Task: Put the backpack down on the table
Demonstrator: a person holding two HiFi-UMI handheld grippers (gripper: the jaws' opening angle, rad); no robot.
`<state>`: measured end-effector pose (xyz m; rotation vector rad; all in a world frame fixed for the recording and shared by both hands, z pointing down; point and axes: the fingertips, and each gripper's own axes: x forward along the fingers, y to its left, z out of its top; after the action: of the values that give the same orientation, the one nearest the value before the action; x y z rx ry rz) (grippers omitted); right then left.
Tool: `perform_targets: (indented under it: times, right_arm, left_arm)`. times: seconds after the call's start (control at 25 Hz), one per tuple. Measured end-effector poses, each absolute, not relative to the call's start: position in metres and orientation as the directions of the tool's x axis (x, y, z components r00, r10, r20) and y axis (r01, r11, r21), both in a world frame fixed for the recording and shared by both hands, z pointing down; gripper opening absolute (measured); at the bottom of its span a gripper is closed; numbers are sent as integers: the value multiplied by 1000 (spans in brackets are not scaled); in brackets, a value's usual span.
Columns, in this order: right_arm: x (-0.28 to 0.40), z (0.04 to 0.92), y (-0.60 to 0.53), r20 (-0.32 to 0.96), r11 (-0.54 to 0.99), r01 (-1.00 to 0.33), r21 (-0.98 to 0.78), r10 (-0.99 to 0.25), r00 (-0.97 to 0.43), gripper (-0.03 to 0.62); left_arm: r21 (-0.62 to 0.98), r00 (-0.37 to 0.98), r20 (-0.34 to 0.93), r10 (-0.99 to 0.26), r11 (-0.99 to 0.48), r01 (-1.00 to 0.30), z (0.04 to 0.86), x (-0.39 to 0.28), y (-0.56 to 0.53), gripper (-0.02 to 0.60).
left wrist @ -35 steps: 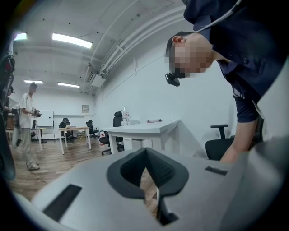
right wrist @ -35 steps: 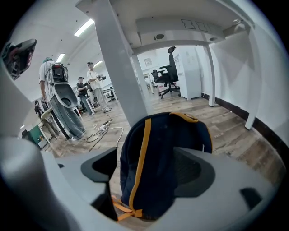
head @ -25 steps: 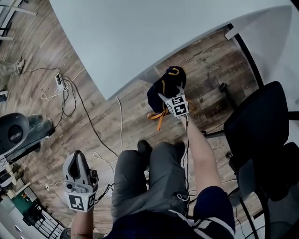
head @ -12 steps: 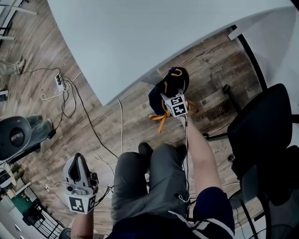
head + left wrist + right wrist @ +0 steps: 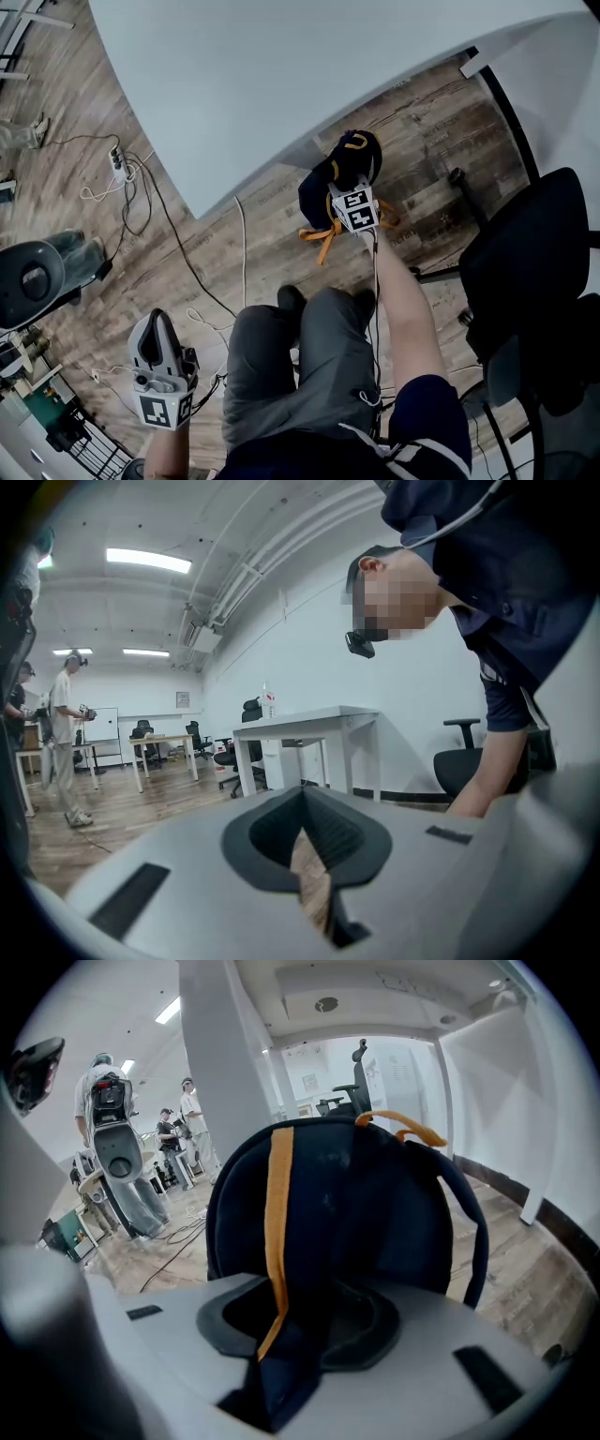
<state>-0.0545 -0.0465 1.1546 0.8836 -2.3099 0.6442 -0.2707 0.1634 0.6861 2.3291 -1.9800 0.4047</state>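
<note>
A navy backpack (image 5: 339, 169) with orange straps sits on the wooden floor beside the white table (image 5: 281, 66). In the right gripper view the backpack (image 5: 356, 1204) fills the middle, an orange strap running down its front. My right gripper (image 5: 337, 194) is at its near top edge; its jaws have just been closing, and navy fabric with the orange strap is pinched between them (image 5: 281, 1340). My left gripper (image 5: 156, 326) hangs low at the left, far from the backpack. It points out over the floor, jaws together with nothing in them (image 5: 307, 860).
A black office chair (image 5: 525, 253) stands right of the backpack. A power strip with cables (image 5: 119, 164) lies on the floor at the left. The person's legs (image 5: 300, 347) are between the two grippers. Other people (image 5: 66, 733) and tables stand farther off.
The right gripper has stayed at the top of the backpack, which has barely shifted. The left gripper has sunk slightly.
</note>
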Motion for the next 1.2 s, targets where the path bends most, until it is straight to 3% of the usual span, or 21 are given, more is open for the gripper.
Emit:
perform_targets:
  times: [0.32, 1.2]
  right_arm:
    - [-50, 1139, -40, 655, 667, -702, -250, -418, -630, 41]
    - [-34, 1025, -24, 566, 640, -720, -268, -500, -655, 25]
  left_arm:
    - [-120, 149, 236, -960, -181, -976, 686, -268, 163, 2]
    - [-89, 200, 223, -954, -224, -970, 652, -253, 164, 2]
